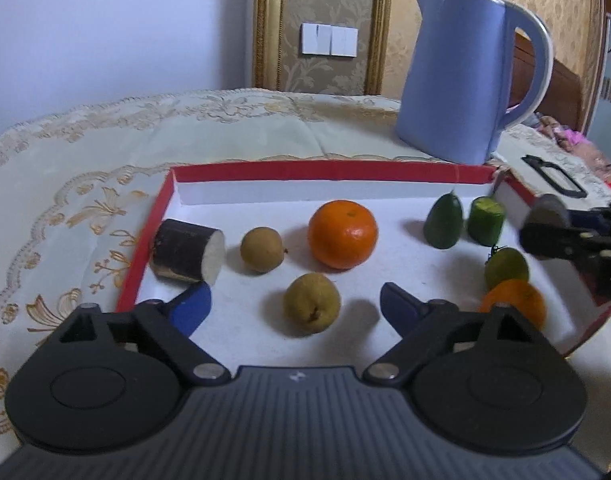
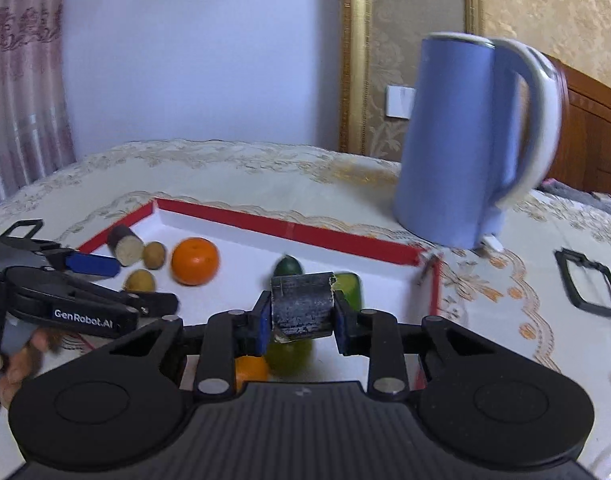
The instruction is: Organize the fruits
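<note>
Right wrist — gripper [image 2: 302, 316] clamping dark chunk [image 2: 301, 304], above tray [image 2: 385, 250].

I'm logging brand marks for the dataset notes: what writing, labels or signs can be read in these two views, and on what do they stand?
"GenRobot.AI": white letters on the black arm of the left gripper, seen in the right wrist view.
A small white emblem sits on the ribbed body of each gripper, without letters to read.
The blue kettle, the wall switch and the red-rimmed tray show no writing.
</note>
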Demonstrator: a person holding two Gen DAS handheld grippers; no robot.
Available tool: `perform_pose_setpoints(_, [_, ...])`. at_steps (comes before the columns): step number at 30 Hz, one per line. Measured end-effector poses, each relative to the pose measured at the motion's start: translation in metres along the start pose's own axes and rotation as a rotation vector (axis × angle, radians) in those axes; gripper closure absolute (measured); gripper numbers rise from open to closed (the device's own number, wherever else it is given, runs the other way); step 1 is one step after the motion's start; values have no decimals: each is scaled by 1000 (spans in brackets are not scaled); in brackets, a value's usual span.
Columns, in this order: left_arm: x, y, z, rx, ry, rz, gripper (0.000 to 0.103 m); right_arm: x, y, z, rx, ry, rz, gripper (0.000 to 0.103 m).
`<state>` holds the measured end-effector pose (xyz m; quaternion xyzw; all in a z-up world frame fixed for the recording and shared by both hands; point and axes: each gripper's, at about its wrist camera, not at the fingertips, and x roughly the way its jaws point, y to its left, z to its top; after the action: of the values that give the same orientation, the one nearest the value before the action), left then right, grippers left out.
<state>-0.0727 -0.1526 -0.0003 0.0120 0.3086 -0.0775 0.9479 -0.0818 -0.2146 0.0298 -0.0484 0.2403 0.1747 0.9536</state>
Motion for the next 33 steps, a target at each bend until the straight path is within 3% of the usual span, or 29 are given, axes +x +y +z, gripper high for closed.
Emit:
perform_pose_setpoints(2, [-1,1,-1,12,-2,19,27,-1,-5,-2,11,1,-13,74])
perform_pose_setpoints(3, [-3,2,-1,16,-12,29,38,-2,-7,-3,12,2,-22,74])
perform_pose_setpoints(4, [-5,3,-1,27,-19,25,70,-2,-8,-5,8,4,-29,74])
perform_pose_setpoints(5, [-7,4,-1,31,-16,-12,78,-2,-9,-6,0,7,-39,74])
perform_pose_setpoints(10, [-11,-7,-4,102,-20,19,78,-3,-12,-11,0,22,-55,74])
perform_pose_setpoints(16, [-15,-5,-6,61,-5,-25,78,-5,-11,-13,-7,26,-48,74])
perform_pose_setpoints(24, [6,-13,15,38,-25,-70,78,-15,-9,-15,-12,25,-51,73])
perform_pose_setpoints(28, [12,-22,7,70,-47,-40,77,-12,-5,-22,-55,70,-73,74])
perform_pose_setpoints(33, [11,-15,6,28,-55,-65,78,6,-3,-23,-61,111,-67,74])
